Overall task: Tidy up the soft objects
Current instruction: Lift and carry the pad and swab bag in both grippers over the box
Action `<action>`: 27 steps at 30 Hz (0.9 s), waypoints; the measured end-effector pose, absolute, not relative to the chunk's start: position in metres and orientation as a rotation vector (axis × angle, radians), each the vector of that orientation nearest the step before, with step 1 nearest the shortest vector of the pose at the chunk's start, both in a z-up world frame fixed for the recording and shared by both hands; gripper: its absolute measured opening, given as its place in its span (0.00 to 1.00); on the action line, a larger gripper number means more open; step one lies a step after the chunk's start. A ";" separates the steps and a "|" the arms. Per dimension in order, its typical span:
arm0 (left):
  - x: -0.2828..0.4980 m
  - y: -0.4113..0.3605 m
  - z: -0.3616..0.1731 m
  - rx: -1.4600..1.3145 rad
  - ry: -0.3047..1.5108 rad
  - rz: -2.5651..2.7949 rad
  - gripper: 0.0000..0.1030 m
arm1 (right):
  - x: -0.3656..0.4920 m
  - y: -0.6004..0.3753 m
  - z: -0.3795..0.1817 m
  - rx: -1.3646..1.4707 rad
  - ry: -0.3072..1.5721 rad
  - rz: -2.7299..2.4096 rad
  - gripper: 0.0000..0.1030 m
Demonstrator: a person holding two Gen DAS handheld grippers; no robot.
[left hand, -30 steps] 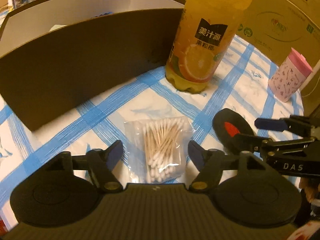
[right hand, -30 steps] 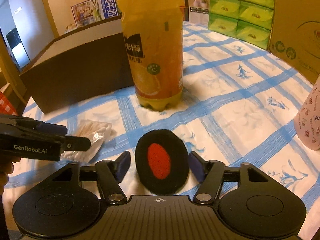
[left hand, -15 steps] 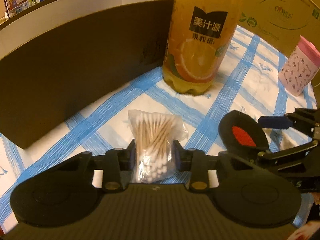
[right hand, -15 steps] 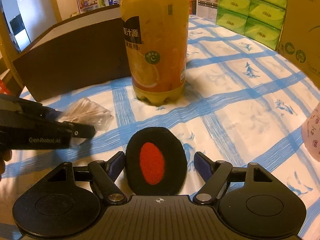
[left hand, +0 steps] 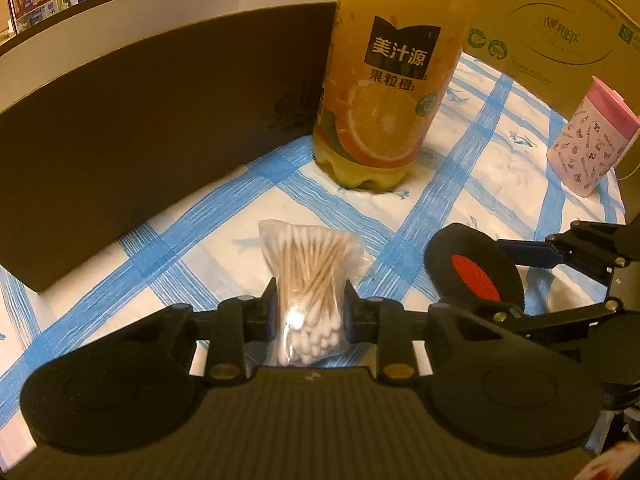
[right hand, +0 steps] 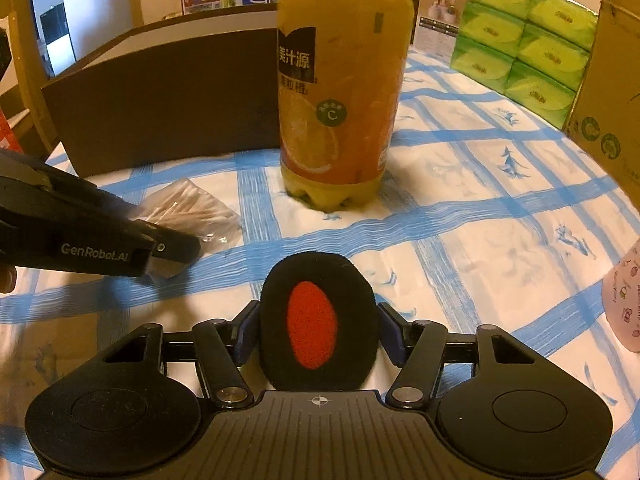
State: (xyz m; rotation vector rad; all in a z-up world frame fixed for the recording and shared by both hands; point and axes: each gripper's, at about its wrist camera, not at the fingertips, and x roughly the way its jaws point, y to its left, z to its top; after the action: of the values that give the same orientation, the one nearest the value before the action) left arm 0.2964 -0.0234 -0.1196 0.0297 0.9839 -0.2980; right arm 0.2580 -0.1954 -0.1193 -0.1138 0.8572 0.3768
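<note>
Left gripper has just clamped onto the cotton swab bag. Right gripper has been closing; the black-and-red pad sits between its jaws, pads touching its sides.

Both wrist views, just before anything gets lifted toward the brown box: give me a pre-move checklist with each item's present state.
1. Left gripper shut on the clear plastic bag of cotton swabs: ok, after closing in.
2. Right gripper gripping the black round pad with the red oval centre: cannot tell; fingers have just been closing, contact unclear.
3. Both items lifted off the blue-checked tablecloth: cannot tell.
4. Tall orange juice bottle upright, apart from both grippers: ok.
5. Open brown box free of lid: ok.
</note>
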 end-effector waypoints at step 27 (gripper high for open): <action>0.314 -0.002 -0.008 0.022 0.748 -0.259 0.24 | 0.319 -0.288 -0.019 -0.058 0.673 0.464 0.58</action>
State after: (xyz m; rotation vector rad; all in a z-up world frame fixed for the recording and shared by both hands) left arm 0.3139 -0.0021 -0.0084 0.0216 0.7485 -0.2589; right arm 0.3190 -0.2878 -0.0191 -0.0576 0.6727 0.4640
